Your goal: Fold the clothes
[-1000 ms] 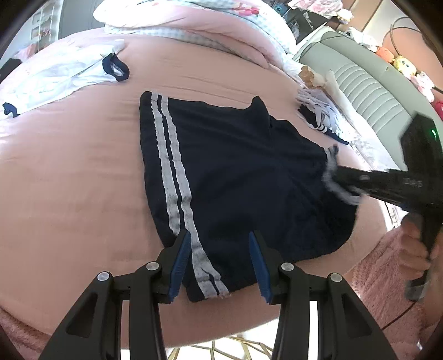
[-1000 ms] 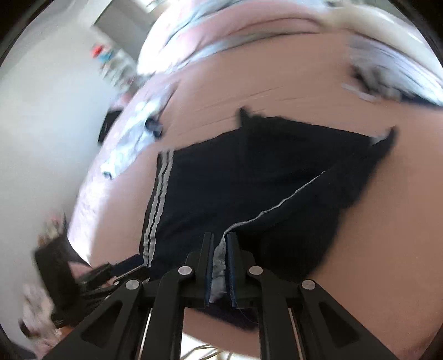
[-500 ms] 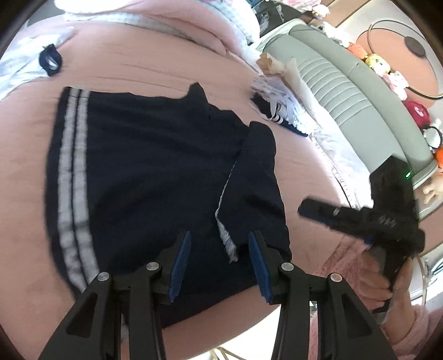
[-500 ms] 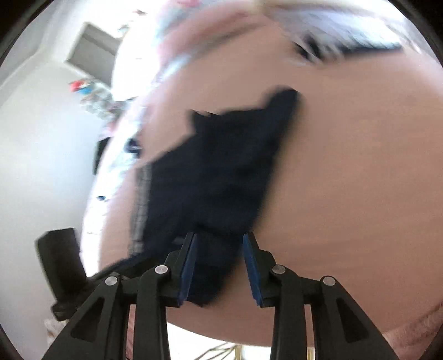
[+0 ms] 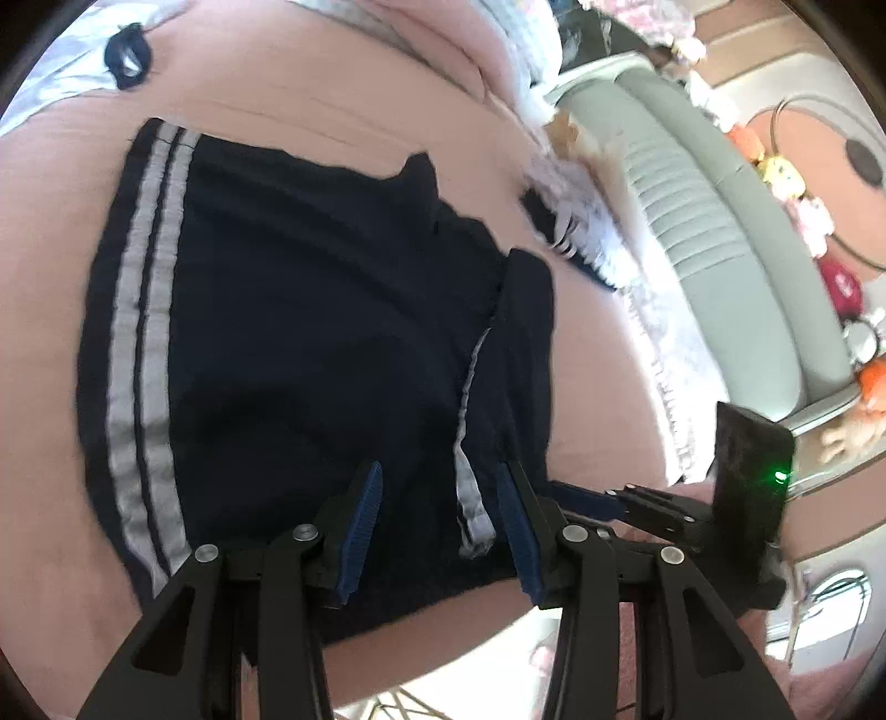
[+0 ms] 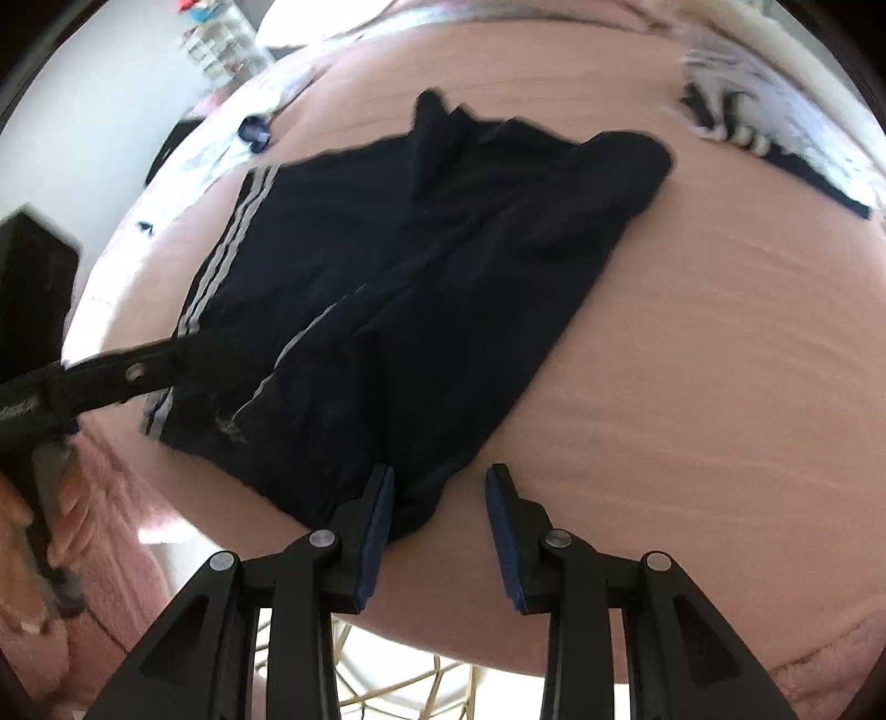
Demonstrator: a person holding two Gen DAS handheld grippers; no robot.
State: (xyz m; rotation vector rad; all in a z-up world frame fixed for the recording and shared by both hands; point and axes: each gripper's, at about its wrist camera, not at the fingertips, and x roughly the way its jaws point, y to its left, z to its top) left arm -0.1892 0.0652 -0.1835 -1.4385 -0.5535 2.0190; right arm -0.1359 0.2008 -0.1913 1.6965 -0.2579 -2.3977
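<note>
We work on a bed (image 5: 343, 83) covered in a pink sheet, and we take the navy shorts (image 5: 310, 343) lying flat in its middle as our landmark. The shorts carry two white stripes down one side, and the opposite side is folded over onto the rest, its white-edged hem (image 5: 468, 437) turned up. Beyond the shorts lies a bunched pink duvet (image 5: 443, 39); to the far side of the striped edge rests a white garment with a navy collar (image 5: 130, 52). Our left gripper (image 5: 437, 531) hovers over the near edge of the shorts, jaws wide apart and holding nothing, the folded hem showing between them. Our right gripper (image 6: 440, 531) sits at the near corner of the shorts, jaws likewise spread and empty, one blue pad (image 6: 376, 531) just beside the cloth; whether it touches we cannot tell. Only the left wrist view shows the pale green padded headboard (image 5: 736, 266) past the folded side, with plush toys (image 5: 786, 171) ranged behind it and a frilly white-and-navy garment (image 5: 576, 232) against it. Only the right wrist view shows the white wall (image 6: 83, 116) and a blurred shelf of small items (image 6: 221, 39) beyond the striped side.
</note>
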